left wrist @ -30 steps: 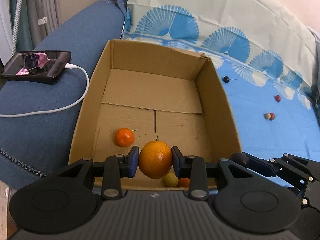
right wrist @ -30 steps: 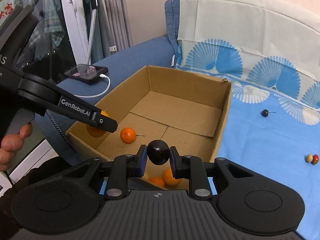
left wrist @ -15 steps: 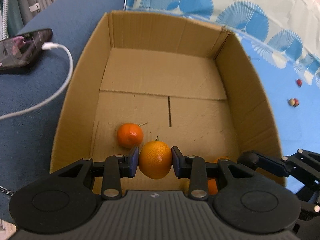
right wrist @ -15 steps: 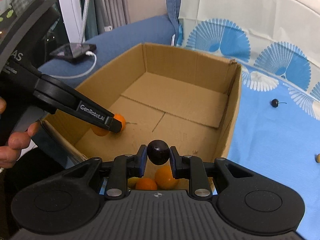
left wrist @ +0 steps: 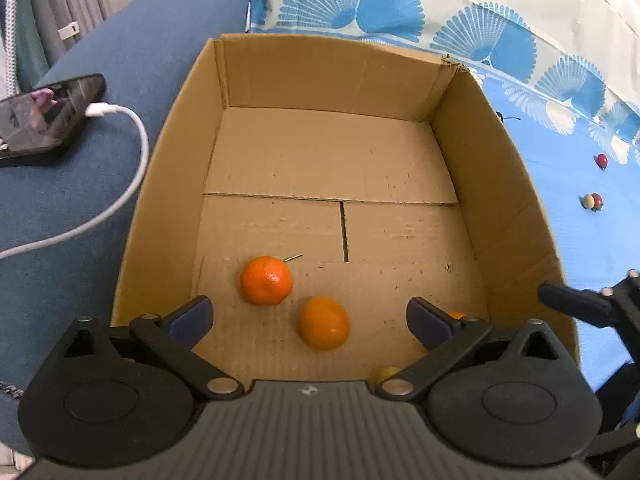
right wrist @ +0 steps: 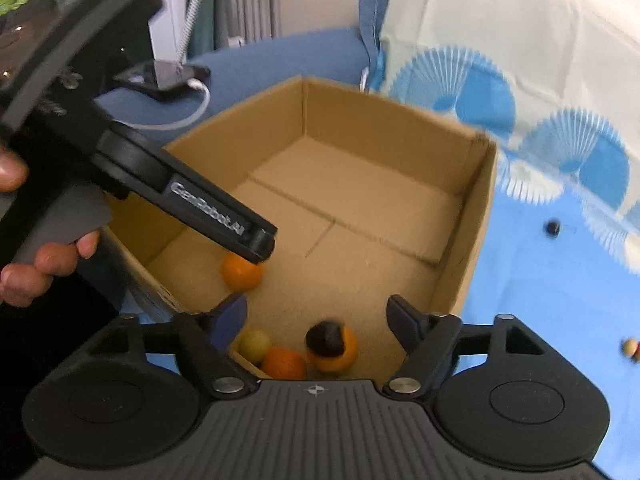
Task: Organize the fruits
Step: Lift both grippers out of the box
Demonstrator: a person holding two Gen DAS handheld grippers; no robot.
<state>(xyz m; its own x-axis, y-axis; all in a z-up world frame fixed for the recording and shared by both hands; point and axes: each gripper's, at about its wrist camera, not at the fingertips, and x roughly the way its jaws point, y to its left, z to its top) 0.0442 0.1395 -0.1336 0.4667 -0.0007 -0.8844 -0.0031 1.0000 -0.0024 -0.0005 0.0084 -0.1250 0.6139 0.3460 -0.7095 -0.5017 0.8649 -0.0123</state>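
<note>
both grippers release over the cardboard box [left wrist: 168, 184]. left gripper [left wrist: 308, 314] fingers opening, orange [left wrist: 324, 322] loose below; right gripper [right wrist: 316, 318] fingers opening, dark fruit [right wrist: 326, 336] dropping free. best withdrawn straight upward, clear of the walls.

In the cardboard box [left wrist: 496, 184], the left gripper [left wrist: 308, 316] hides most of a yellow fruit [left wrist: 386, 373] and an orange one [left wrist: 456, 314]. The phone [left wrist: 44, 120] left of the box is cut off. The dark fruit [right wrist: 326, 336] is blurry. Tiny fruits [left wrist: 592, 201] right of the box are too small to name.
</note>
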